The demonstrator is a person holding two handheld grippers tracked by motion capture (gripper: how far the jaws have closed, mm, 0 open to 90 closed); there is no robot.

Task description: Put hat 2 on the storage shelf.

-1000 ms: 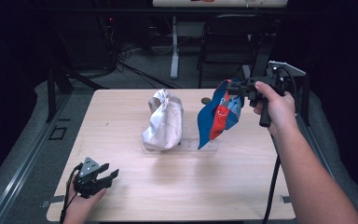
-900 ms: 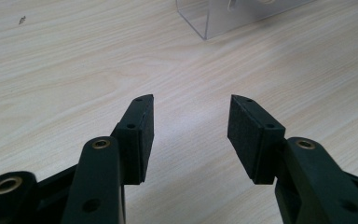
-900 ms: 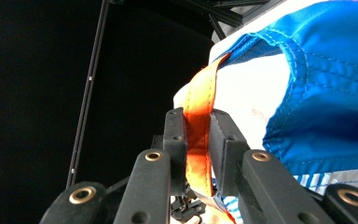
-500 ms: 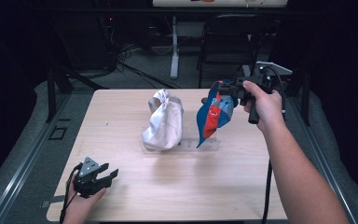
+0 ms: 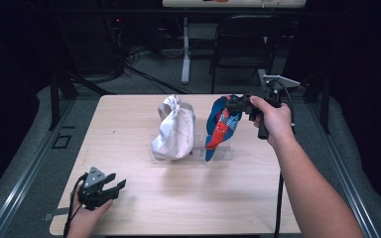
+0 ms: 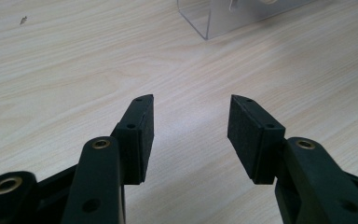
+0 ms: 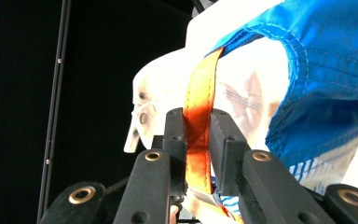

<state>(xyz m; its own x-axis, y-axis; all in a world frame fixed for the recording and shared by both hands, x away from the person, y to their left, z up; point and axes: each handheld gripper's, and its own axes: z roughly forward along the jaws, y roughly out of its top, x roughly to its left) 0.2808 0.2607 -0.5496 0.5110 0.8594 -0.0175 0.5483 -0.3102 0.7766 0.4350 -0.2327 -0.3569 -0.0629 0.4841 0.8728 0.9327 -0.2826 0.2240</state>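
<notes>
A blue bag (image 5: 222,125) with an orange-red strap (image 5: 220,130) hangs over a clear plastic stand (image 5: 218,152) at the table's middle right. My right gripper (image 5: 234,104) is shut on that strap (image 7: 198,140), which runs up between its two pads (image 7: 221,140) to the blue fabric (image 7: 326,70). A white cloth bag (image 5: 173,129) stands left of the blue one on the same stand. My left gripper (image 5: 115,186) rests low near the table's front left corner, jaws open with bare wood between them (image 6: 190,135).
The light wood table (image 5: 178,208) has free room in front and at the left. A corner of the clear stand (image 6: 205,18) lies ahead of the left gripper. A dark chair (image 5: 248,44) and cables stand beyond the far edge.
My right gripper has moved left and down with the blue bag, bringing it lower over the stand beside the white bag. The left gripper has stayed still.
</notes>
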